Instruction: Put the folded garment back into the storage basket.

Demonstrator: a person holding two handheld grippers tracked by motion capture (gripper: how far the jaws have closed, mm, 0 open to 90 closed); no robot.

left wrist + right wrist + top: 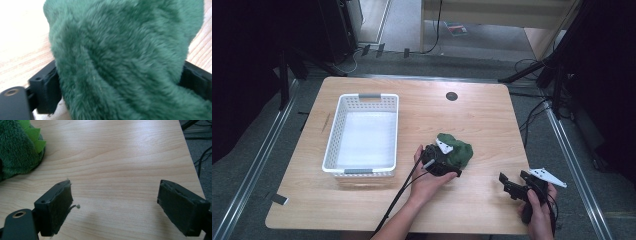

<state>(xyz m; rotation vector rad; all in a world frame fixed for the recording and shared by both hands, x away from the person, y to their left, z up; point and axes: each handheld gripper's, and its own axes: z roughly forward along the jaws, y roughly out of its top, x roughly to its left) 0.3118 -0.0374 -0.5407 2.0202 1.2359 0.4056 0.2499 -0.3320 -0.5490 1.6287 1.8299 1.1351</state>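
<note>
One green plush toy [125, 57] on desk [472, 115]: soft, light, squashy. Pinched between left tool [451, 161] jaws at bulky fold. Right tool [120, 207] wide, holding nothing.

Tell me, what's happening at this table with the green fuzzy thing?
A person holds a hand-held gripper in each hand. The left hand-held gripper has its jaws around a green plush toy lying on the wooden table, beside an empty white basket. The right hand-held gripper waits open near the table's edge, holding nothing.
</note>
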